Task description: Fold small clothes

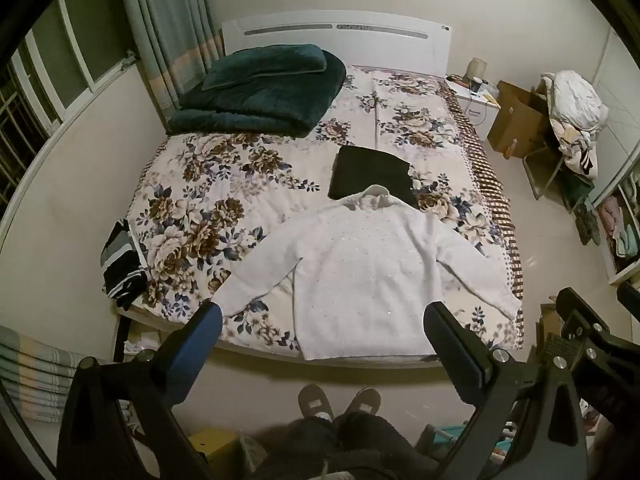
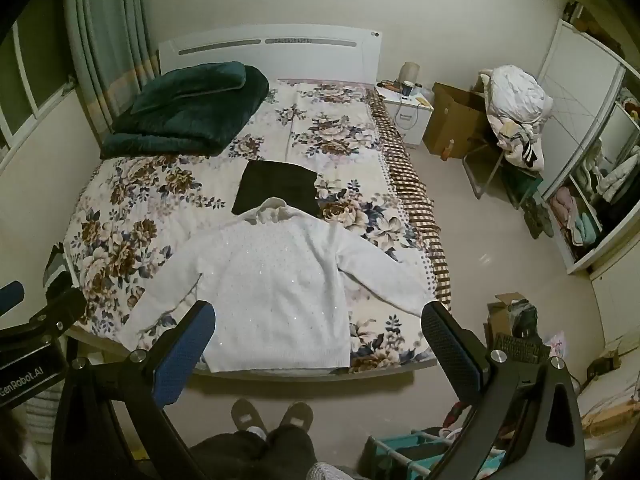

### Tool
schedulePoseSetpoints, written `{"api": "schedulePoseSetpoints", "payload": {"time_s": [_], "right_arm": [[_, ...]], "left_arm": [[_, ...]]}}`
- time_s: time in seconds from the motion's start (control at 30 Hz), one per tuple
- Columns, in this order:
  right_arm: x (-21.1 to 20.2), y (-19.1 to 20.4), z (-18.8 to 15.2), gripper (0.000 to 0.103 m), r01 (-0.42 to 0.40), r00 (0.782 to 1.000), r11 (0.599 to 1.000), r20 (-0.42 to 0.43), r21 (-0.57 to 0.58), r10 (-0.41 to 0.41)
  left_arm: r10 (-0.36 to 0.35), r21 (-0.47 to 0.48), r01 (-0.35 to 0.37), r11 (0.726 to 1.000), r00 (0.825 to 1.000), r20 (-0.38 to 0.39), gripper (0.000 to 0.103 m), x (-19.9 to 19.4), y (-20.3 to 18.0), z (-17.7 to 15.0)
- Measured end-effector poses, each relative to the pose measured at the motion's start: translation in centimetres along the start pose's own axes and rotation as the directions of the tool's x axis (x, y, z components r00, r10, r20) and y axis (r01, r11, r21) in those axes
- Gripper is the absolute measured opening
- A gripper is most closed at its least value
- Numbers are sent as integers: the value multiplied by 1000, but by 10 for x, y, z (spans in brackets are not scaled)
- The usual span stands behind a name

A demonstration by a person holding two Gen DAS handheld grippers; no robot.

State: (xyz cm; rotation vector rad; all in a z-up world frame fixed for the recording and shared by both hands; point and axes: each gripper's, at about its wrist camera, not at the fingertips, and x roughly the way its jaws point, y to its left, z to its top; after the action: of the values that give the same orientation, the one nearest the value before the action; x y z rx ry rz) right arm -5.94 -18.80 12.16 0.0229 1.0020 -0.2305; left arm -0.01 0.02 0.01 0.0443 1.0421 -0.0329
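A folded green blanket (image 1: 260, 92) lies by the headboard (image 1: 336, 36); nightstand (image 1: 476, 100) beside.

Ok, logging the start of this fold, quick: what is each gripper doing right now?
Left gripper: open, holding nothing, above the white sweater.
Right gripper: open, holding nothing.

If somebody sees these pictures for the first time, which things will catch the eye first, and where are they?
First the white sweater, spread flat with sleeves out at the near edge of the floral bed. Just behind its collar lies a folded black garment, and a dark green blanket is piled by the headboard on the left. Both the left gripper and the right gripper hang open above the near edge, holding nothing.
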Motion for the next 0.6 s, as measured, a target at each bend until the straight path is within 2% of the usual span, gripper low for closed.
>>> {"api": "schedulePoseSetpoints", "payload": {"time_s": [0.6], "right_arm": [[-4, 4, 4, 103, 4, 1000, 1000, 9, 1, -4]], "left_arm": [[-9, -5, 9, 1000, 1000, 1, 103, 0, 1, 3]]}}
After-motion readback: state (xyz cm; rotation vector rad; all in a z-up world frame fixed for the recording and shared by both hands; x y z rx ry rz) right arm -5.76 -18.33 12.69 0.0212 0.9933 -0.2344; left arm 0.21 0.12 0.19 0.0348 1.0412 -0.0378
